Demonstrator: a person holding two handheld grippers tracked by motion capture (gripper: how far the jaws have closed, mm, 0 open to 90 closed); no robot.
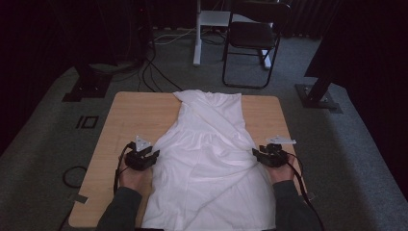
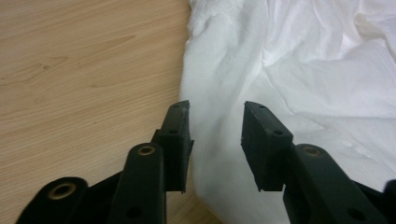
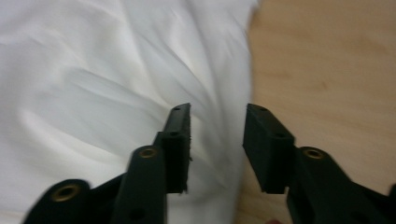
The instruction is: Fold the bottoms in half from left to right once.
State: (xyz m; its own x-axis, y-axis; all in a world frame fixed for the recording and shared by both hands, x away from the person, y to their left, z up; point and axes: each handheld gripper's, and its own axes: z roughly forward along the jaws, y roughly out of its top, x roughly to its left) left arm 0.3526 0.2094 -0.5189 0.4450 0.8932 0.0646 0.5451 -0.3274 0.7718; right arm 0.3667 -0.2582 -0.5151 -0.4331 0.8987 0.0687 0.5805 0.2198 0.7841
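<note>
Apparently unlabelled white garment

The high view looks forward and down over the whole tabletop. Each gripper view sits close above the wood, looking along its own jaws; both share with it the white cloth's edge beside that gripper.

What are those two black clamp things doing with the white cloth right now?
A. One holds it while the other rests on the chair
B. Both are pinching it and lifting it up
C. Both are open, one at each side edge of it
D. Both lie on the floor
C: the left gripper and right gripper each show parted jaws over a side edge of the white garment, which lies flat on the table.
</note>
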